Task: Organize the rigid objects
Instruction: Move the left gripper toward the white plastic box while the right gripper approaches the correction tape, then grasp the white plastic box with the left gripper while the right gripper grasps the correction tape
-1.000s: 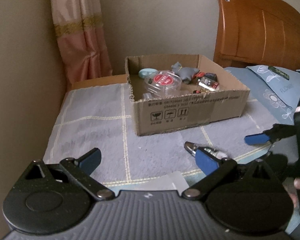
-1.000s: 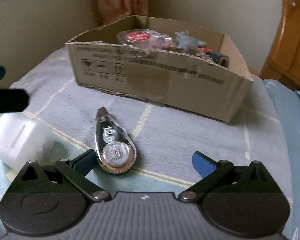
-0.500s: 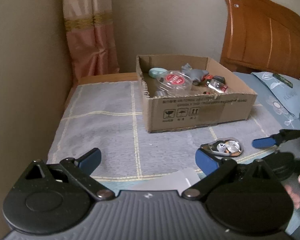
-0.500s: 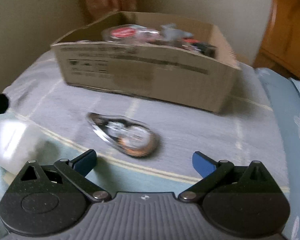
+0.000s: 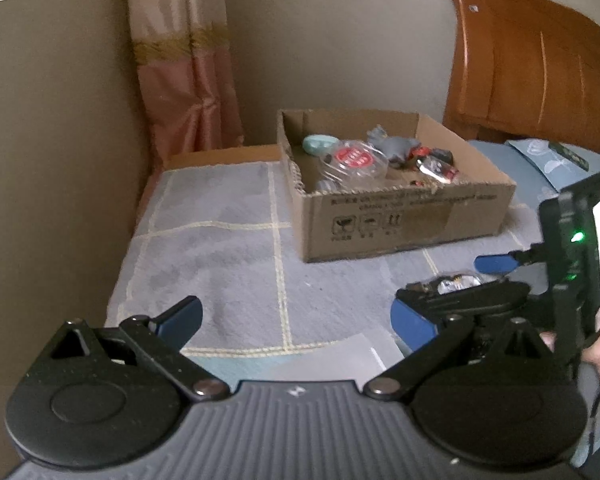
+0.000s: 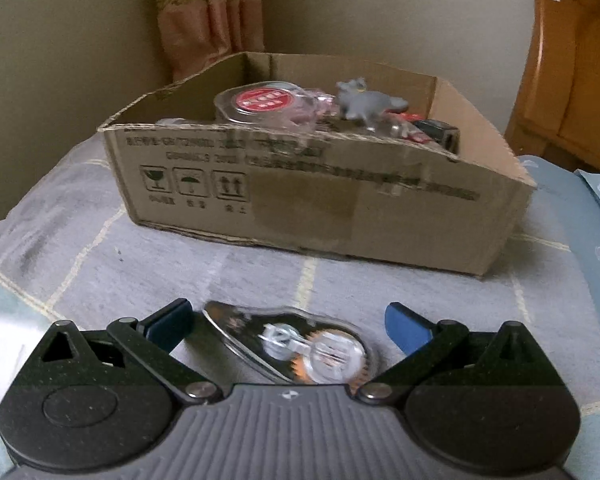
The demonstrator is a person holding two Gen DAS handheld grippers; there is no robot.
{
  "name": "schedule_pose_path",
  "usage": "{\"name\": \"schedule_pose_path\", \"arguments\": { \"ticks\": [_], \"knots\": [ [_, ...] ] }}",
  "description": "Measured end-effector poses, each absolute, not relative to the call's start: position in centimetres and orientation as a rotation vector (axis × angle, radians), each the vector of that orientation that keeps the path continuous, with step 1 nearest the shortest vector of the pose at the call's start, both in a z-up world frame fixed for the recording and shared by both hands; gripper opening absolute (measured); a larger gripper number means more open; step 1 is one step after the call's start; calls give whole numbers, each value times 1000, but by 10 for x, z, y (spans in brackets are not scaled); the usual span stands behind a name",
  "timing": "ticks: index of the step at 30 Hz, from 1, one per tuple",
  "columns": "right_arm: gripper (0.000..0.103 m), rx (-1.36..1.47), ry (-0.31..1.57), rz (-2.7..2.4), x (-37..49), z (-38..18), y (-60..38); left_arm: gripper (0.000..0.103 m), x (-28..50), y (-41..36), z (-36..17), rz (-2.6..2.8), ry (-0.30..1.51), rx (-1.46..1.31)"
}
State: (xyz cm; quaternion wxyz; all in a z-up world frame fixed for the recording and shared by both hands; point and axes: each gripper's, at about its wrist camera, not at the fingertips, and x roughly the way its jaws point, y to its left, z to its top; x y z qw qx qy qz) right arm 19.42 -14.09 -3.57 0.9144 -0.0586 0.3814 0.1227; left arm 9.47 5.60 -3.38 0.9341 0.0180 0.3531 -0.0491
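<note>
1. Box [image 6: 316,204] at the far side already holds several bits, so mostly sorted.
2. Correction tape [image 6: 300,350] lies on the near cloth between the right gripper [image 6: 288,320] fingers, spread wide, not pinching yet.
3. Left gripper [image 5: 296,316] spread too, empty.

- Dim, flat indoor light fills both wrist views; no hard shadows fall on the grey blanket [image 6: 148,264] ahead of the jaws.
- Fisheye bending curves the wall and headboard [image 5: 536,56] at the frame edges, corners blackened.
- Motion blur smears the clear tape dispenser [image 6: 300,344] between the right jaws and the box [image 6: 312,196] lettering beyond.
</note>
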Motion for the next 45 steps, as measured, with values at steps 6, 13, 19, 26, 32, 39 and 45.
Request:
{"name": "schedule_pose_path", "arguments": {
  "ticks": [6, 13, 19, 26, 32, 39, 45],
  "knots": [
    [103, -108, 784, 224, 191, -36, -169, 100, 94, 39, -48, -135, 777, 57],
    [103, -104, 765, 217, 184, -38, -176, 100, 92, 14, -63, -110, 815, 130],
    [103, -113, 761, 243, 179, -38, -181, 100, 88, 19, -68, -75, 844, 153],
    [103, -119, 755, 262, 178, -37, -187, 100, 76, 30, -65, -44, 850, 205],
    [103, -118, 759, 253, 178, -37, -187, 100, 81, 39, -80, -53, 893, 128],
    [103, -118, 763, 255, 179, -37, -187, 102, 90, 49, -95, -44, 899, 14],
    [103, -112, 783, 228, 178, -35, -184, 101, 93, 45, -95, -16, 882, 6]
  ]
}}
